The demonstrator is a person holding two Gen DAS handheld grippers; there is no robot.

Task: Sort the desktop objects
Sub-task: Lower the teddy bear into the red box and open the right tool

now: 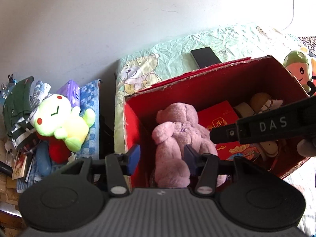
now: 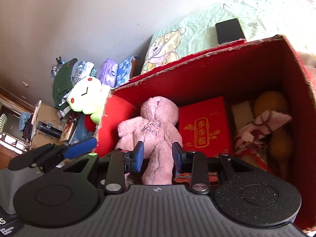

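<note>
A pink plush bear (image 1: 173,136) (image 2: 156,122) lies in a red cardboard box (image 1: 197,75) (image 2: 197,56), its head toward the far wall. My right gripper (image 2: 158,156) is shut on the bear's legs, a blue pad pressing each side. My left gripper (image 1: 162,159) is open at the box's near left corner. One finger (image 1: 134,158) is outside the left wall and the other is in front of the bear. From the right wrist, that outer finger (image 2: 81,149) points at the box corner. The right gripper's black housing marked DAS (image 1: 272,126) reaches in over the box.
The box also holds a red packet with gold characters (image 2: 203,126), patterned cloth (image 2: 260,126) and round yellowish things (image 2: 270,100). A green plush (image 1: 59,118) lies on clutter to the left. A dark flat slab (image 1: 205,56) lies on the bear-print sheet (image 1: 158,63); another plush (image 1: 298,69) stands at right.
</note>
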